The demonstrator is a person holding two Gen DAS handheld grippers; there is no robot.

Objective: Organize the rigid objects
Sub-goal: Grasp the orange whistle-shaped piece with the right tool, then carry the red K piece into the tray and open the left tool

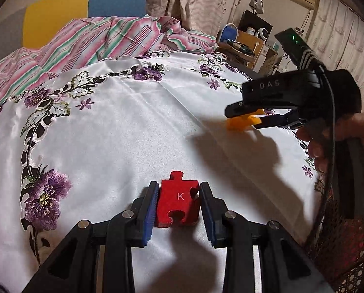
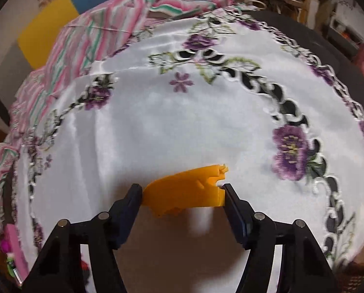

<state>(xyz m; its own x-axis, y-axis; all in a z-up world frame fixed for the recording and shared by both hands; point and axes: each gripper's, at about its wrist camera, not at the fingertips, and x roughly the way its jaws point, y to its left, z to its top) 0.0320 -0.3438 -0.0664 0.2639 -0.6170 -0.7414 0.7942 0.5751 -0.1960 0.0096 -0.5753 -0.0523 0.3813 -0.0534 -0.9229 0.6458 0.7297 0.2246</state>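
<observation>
We have the left gripper [image 1: 178, 202] clamped on the red puzzle piece [image 1: 178, 204] marked K: pads flat against its two side edges, piece resting on the white embroidered cloth [image 1: 123, 131], knob end pointing away from us. So its long axis runs along the fingers, not across them.

The right gripper [image 2: 183, 195] brackets the orange puzzle piece [image 2: 184, 191], fingers at its two ends and apparently touching, so the long axis lies across the jaws. The piece looks tilted, one edge lifted; we can't tell whether it's clear of the cloth.

Key relation, from the left wrist view: orange sits far-right of red, well apart, with bare cloth between. Each hand already has its own piece, neither needs to cross over. We judge the next move is bringing the two together, and knob-to-notch alignment is what it hinges on.
</observation>
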